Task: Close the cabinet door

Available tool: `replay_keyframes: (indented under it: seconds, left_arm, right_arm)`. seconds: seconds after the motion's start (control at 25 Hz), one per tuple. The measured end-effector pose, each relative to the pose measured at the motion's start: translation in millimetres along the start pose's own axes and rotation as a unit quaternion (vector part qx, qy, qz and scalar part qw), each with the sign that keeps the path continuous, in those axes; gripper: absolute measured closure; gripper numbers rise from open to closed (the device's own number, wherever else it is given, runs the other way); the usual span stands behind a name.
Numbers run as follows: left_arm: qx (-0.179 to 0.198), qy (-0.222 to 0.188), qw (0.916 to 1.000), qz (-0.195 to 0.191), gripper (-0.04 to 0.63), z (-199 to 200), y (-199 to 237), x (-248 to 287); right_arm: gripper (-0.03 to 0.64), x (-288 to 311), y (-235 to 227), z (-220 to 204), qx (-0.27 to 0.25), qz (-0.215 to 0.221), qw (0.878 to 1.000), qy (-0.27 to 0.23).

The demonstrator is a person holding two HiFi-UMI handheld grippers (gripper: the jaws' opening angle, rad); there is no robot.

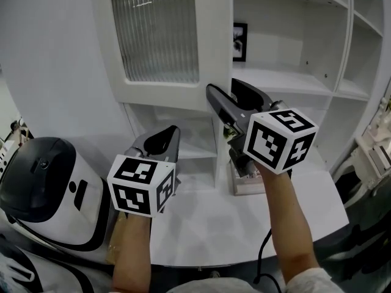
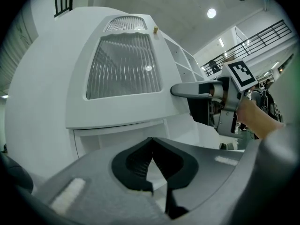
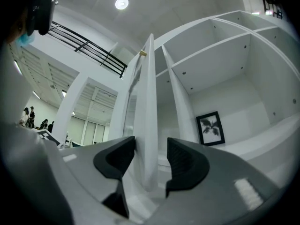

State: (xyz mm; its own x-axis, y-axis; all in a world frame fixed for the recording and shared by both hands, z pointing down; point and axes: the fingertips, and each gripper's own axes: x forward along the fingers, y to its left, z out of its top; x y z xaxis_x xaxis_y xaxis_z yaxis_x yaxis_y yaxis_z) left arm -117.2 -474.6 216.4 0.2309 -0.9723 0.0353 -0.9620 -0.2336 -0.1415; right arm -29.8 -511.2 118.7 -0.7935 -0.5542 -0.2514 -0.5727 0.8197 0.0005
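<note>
White shelves (image 1: pixel 287 78) and a white table (image 1: pixel 201 224) fill the room, and the cabinet door (image 1: pixel 162 41) stands swung out.
The right tool (image 3: pixel 151 153) is spread around the door's thin edge and is not squeezing it. The left tool (image 2: pixel 151 140) is pressed together and empty, in front of the door's glass. To do it well, push the door slowly and flat until it meets its frame. No words can be read.

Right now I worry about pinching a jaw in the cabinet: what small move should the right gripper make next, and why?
Probably draw the right gripper straight back off the cabinet door. Its jaws stand apart astride the door's free edge, one on the inner side, and the door looks ajar, so closing it now could trap that jaw.
</note>
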Motion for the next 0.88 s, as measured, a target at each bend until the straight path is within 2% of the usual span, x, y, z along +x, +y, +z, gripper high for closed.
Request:
replay_keyframes:
  seconds: [0.24,0.36,0.88]
  left_arm:
    - [0.001,-0.006,0.9999,0.01,0.598,3,5,7]
    - [0.001,-0.008,0.9999,0.012,0.598,4,6,12]
    - [-0.004,-0.006,0.9998,0.019,0.598,0,9,43]
  right_arm:
    - [0.386,6,-12,-2,0.001,-0.006,1.0,-0.005]
    - [0.353,9,-20,-3,-0.002,-0.015,1.0,-0.001]
    - [0.341,28,-43,-8,0.015,0.017,1.0,0.003]
